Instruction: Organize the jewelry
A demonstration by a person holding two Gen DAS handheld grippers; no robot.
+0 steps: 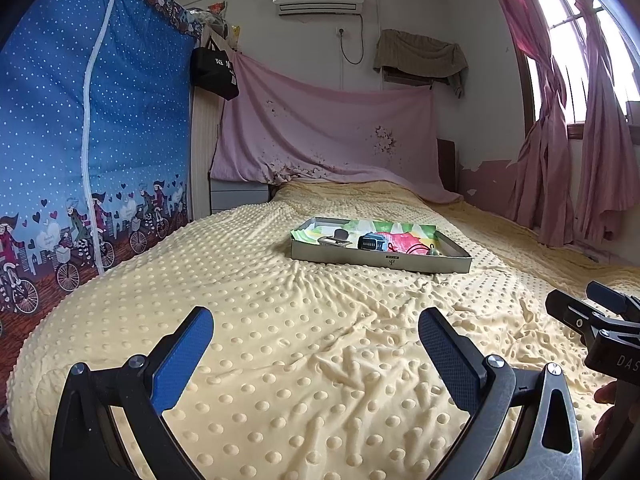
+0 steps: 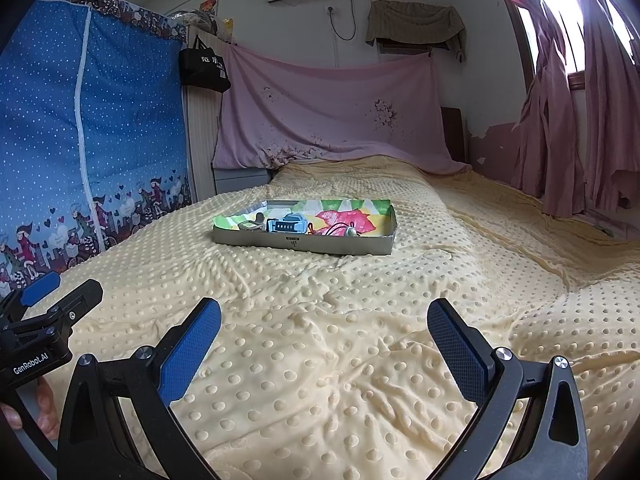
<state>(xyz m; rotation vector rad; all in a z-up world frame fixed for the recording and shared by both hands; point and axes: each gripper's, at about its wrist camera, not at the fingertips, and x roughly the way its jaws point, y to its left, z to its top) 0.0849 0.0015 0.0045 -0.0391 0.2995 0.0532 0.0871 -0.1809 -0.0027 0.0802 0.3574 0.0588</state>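
Hovering over the bed, left gripper and right gripper hold jaws wide, gripping nothing. The tray, mid-frame, long axis running left-right, holds a blue watch, a red-corded pendant and a clasp piece. This fits either sorting ahead or pieces already placed.

Open bedspread between both sets of wide-spread jaws and shallow cardboard tray; nothing lying in that stretch. Tray open-topped, low walls, reachable from above. Fabric wardrobe close along left edge of bed. Curtains hanging well off to right.
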